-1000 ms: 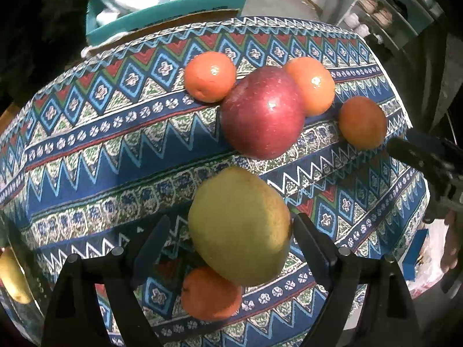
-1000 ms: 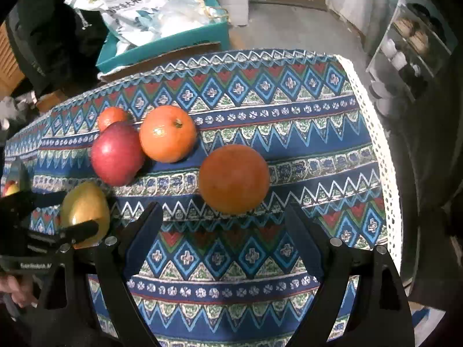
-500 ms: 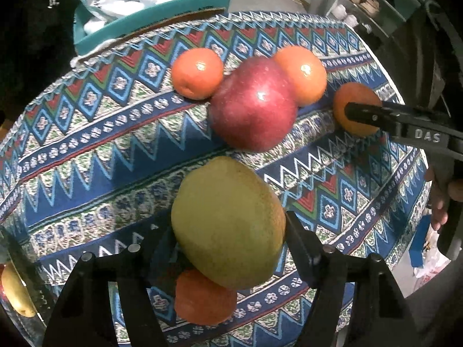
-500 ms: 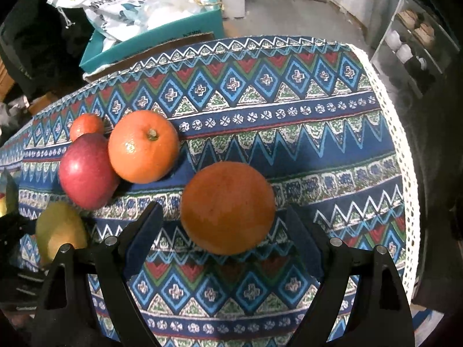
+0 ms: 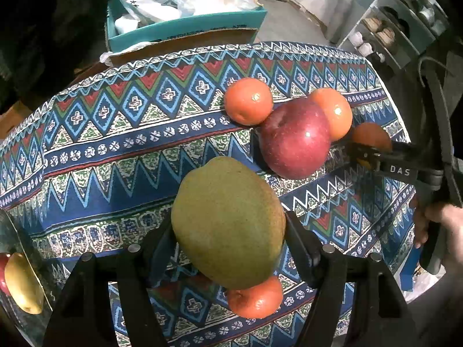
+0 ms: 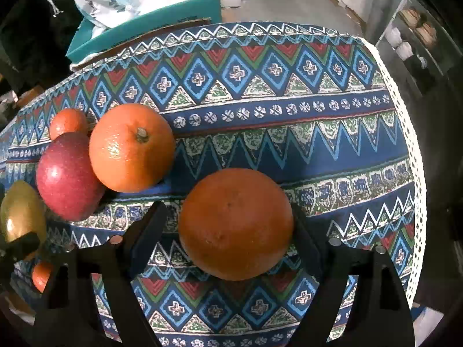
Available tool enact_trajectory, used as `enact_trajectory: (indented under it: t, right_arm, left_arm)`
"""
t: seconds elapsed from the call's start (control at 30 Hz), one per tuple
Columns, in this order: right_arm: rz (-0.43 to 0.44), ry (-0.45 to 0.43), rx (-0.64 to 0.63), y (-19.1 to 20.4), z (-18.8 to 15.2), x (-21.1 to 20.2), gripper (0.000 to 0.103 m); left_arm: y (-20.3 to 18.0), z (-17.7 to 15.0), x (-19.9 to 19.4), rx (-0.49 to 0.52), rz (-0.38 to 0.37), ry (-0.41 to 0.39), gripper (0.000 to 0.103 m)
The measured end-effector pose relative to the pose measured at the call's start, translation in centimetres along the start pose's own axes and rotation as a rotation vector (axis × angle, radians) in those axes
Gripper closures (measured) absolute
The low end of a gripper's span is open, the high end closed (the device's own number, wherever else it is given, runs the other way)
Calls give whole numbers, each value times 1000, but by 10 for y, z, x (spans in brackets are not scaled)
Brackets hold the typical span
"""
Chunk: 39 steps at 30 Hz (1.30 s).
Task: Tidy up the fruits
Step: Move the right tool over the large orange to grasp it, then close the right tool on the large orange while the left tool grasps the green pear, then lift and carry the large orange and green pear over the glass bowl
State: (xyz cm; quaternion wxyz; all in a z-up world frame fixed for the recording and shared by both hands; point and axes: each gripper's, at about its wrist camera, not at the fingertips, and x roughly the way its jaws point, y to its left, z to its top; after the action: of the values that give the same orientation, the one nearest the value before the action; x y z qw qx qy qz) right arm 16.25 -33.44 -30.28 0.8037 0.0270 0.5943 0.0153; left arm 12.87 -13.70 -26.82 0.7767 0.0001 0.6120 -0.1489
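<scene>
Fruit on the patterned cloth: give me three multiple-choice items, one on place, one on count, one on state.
1. The red apple lies: A against the stemmed orange; B in a bowl; C on the floor.
2. Oranges on the cloth: A two; B four; C seven.
3. The green fruit is: A lying free; B cut in half; C gripped by the left claw.
Answers: A, their skins touch; B, four show in each view; C, the jaws have just closed in and both pads press it.
</scene>
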Motion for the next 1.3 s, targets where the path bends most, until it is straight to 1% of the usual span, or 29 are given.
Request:
enact_trajectory:
  t: [0.03,0.13,0.27,0.5,0.67,1.3]
  right_arm:
    - [-9,-1,3,-1,0,0,32]
    - [2,2,19,-7,-1,-3,33]
    - [-8,7,7,-6,-7,-6,34]
    - [-1,-29,-3,1,-14,-23,34]
    - [17,-62,-16,14,-14,-41,34]
    - [116,-219,-137,74,-17,-122,34]
  left_arm:
    - [1,0,-1,-3,-1,-3,30]
    - [3,-1,-7,-8,-6,-12,30]
    - [3,-1,-14,-7,-6,-27,30]
    - [5,-6,-32,-10,4,-63,30]
    - [8,-11,-45,-13,7,-90,30]
    - [17,-27,-105,-12,17,-203,30]
